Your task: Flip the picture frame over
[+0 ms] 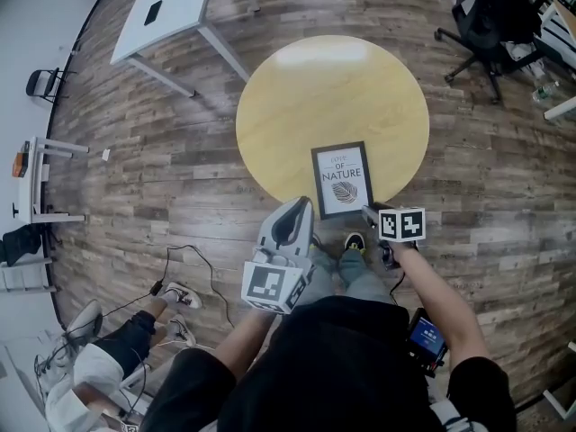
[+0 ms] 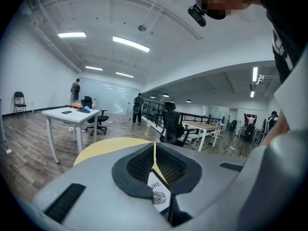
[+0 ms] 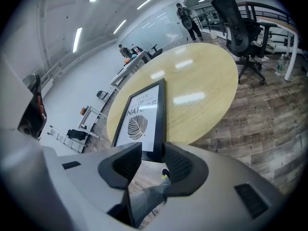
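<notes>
Head view: the frame (image 1: pixel 342 180) lies flat, print side up, at the near edge of the round table (image 1: pixel 306 97), with both grippers held at that edge over the wood floor. The left gripper (image 1: pixel 300 210) hangs just beside the frame's near left corner, apart from it; the right gripper (image 1: pixel 367 211) points at the near right corner. Only this view takes in the whole frame, the white desk (image 1: pixel 175 12), the black chair (image 1: pixel 490 16) and a seated person (image 1: pixel 117 349) at lower left. Left gripper view: the jaws are clenched pad to pad with nothing between them; a sliver of the leaf print shows beneath them, and standing figures appear far across the room. Right gripper view: the jaws stand released, and the frame's near edge sits at the mouth of the gap without either pad pressing on it; below them the wearer's shoe (image 3: pixel 165 174) shows, which the left gripper view lacks.
</notes>
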`<state>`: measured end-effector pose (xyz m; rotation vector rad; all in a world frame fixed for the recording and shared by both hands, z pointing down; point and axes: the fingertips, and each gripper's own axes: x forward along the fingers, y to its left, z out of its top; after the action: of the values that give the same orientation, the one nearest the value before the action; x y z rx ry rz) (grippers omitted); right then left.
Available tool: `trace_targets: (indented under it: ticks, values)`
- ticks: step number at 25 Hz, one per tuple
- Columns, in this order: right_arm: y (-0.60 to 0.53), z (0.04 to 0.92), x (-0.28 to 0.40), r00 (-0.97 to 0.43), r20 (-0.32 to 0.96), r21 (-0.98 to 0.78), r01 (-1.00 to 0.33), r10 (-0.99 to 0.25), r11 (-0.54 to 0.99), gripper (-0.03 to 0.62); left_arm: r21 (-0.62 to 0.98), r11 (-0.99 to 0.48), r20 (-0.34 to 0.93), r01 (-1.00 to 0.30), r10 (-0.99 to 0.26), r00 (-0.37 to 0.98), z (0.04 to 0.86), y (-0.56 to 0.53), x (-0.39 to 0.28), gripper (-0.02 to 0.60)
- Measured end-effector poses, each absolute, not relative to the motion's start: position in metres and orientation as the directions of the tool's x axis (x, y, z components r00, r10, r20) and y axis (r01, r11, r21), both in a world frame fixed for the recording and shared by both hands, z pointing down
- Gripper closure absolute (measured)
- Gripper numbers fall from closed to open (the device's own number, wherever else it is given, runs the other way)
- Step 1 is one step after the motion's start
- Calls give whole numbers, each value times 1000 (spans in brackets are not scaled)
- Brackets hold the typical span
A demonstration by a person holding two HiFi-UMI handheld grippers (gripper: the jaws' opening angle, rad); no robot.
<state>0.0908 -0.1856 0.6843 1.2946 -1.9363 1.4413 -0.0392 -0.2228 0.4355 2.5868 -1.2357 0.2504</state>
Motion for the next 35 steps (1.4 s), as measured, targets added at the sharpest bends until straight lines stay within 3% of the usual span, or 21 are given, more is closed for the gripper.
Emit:
trace_targets:
  ticks: [6,13,18,22,35]
  values:
    - [-213,637,96,-479,693,-468,-868,-539,169,450,142,-589,242,-795,-758,605,420,-226,-48,552]
    - [-241,472,104,-484,385,-234,-875,-785,425,455,117,-571,197,-812,-788,583,398,-223,-43,552]
    - [-226,385,105,-474,197,-82,-880,-858,468,522,141,-574,140,-807,-795,590,375,-215,-35,552]
    - [-200,365,97,-510,181,5,-854,-841,519,569,166,-589,112,-791,-786,609,364,-205,-26,552]
    - [-177,336,118,-521,119,2,-851,-845,525,576,165,-627,97,-761,-758,645,345,-194,-8,552]
